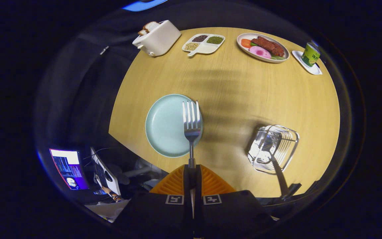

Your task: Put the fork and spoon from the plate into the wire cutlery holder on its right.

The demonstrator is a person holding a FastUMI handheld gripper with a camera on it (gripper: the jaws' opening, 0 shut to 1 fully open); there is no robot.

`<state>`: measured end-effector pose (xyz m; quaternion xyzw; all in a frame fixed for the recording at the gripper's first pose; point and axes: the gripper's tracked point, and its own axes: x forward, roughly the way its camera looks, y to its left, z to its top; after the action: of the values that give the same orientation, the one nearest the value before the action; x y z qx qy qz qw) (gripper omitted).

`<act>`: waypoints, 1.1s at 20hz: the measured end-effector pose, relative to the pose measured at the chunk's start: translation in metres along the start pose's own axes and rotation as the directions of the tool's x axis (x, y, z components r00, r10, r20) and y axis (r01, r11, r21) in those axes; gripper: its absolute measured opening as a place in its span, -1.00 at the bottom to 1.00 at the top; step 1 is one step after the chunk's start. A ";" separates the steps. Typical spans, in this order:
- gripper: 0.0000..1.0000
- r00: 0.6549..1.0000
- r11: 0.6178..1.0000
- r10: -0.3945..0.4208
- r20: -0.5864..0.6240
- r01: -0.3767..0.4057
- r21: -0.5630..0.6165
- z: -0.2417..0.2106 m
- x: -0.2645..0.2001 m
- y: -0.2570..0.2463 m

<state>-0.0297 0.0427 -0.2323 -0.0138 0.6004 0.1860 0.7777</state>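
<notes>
My gripper (191,171) is shut on the handle of a silver fork (191,119), which sticks out ahead of the orange fingers (174,182) with its tines pointing away. The fork hangs high above the right rim of a pale blue-green plate (164,127) on the wooden table. To the right of the plate stands the wire cutlery holder (274,149). A spoon (274,156) stands inside it, bowl down, with its dark handle leaning out toward me.
At the far side of the round wooden table (237,93) stand a white toaster with bread (156,38), a divided dish of beans (204,43), a plate of food (263,47) and a green can on a white coaster (310,56). A monitor and keyboard (78,169) sit below the table's left edge.
</notes>
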 end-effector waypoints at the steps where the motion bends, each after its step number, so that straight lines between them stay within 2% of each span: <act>1: -0.87 1.000 1.000 -0.011 -0.009 0.011 -0.002 -0.001 -0.010 -0.014; 3: -0.87 0.999 0.999 -0.032 -0.023 0.033 0.022 0.000 -0.028 -0.042; 6: -0.87 0.998 0.994 -0.020 -0.063 0.027 0.102 0.000 -0.041 -0.072; 9: -0.87 0.987 0.995 -0.039 -0.154 0.053 0.086 -0.011 -0.043 -0.100; 14: -0.87 0.945 0.990 -0.005 -0.328 0.051 0.132 -0.025 -0.044 -0.122; 17: -0.88 0.910 0.992 0.005 -0.415 0.049 0.119 -0.030 -0.043 -0.126; 22: -0.87 0.871 0.993 -0.007 -0.491 0.065 0.102 -0.032 -0.036 -0.128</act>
<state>-0.0282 -0.0940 -0.2332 -0.0268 0.7872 0.1271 0.6029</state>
